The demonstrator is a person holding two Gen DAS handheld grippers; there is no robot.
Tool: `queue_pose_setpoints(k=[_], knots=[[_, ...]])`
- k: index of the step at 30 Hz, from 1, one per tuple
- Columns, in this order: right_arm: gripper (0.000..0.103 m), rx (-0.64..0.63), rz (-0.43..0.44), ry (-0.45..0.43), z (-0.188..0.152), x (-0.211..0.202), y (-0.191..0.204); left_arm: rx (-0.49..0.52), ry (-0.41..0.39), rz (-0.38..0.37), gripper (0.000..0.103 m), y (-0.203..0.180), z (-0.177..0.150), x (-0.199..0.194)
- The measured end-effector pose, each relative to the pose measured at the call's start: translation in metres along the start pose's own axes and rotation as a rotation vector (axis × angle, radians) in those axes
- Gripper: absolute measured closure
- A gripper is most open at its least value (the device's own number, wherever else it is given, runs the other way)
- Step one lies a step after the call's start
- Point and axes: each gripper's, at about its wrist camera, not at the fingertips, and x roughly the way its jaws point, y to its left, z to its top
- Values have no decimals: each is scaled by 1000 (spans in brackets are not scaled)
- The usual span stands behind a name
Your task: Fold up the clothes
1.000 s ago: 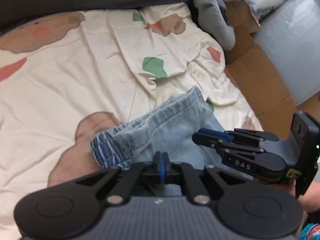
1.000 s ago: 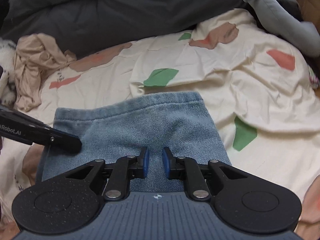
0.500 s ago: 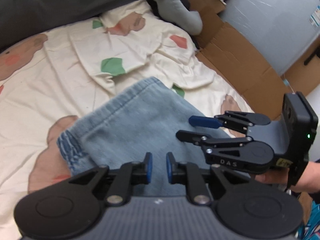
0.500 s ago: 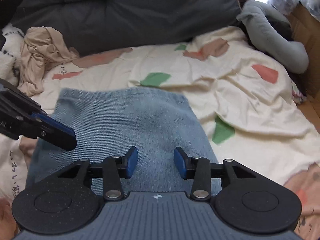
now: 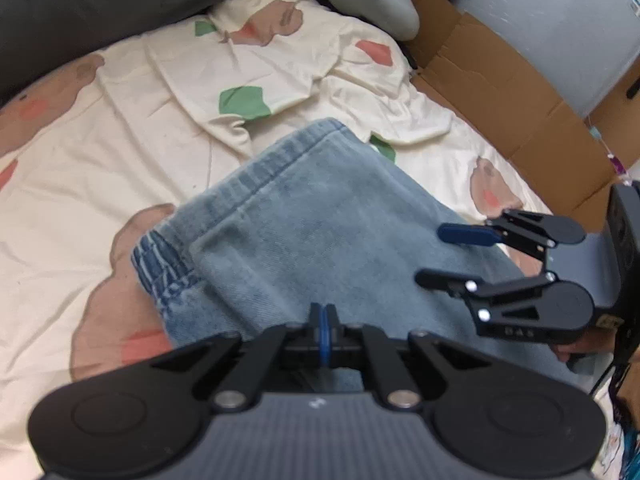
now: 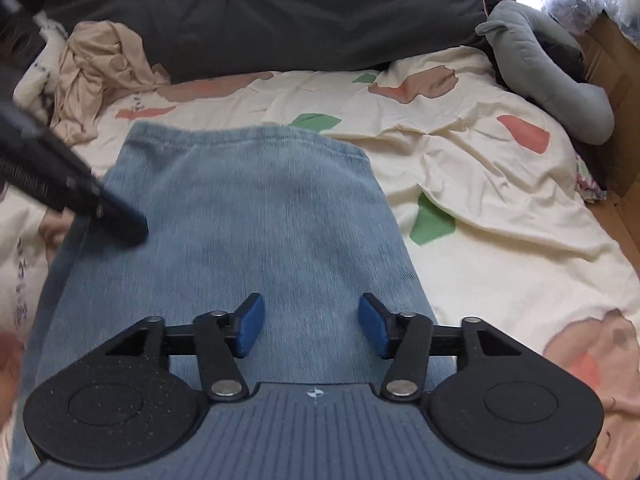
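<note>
Left hand-held gripper [image 5: 325, 330] has its pads pressed together over the jeans [image 5: 320, 232], though whether denim is pinched is hard to tell. Right hand-held gripper [image 6: 311, 326] is opening above them, nothing between its pads. Ahead, the folded jeans lie flat on the bed [image 6: 480, 184], probably for smoothing; their near end is cut off.

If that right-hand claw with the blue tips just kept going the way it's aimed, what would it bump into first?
Most likely the folded blue denim garment right under the right gripper, whose jaws are opening with nothing between them. The denim fills the view ahead of the fingertips; how close it lies is hard to judge.
</note>
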Motion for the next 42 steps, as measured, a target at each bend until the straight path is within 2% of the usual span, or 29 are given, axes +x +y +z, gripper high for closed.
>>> queue_pose_setpoints(k=[5, 11, 25, 31, 42], knots=[[37, 23, -15, 9, -20, -18, -5, 54, 7, -12, 84, -18, -1, -6], [37, 59, -24, 24, -45, -39, -10, 113, 37, -69, 83, -44, -8, -3], [38, 107, -68, 80, -94, -84, -23, 174, 113, -170, 83, -78, -28, 16], [38, 144, -96, 112, -123, -110, -25, 180, 138, -192, 83, -87, -36, 24], [39, 196, -160, 142, -166, -153, -32, 260, 207, -225, 83, -115, -47, 32]])
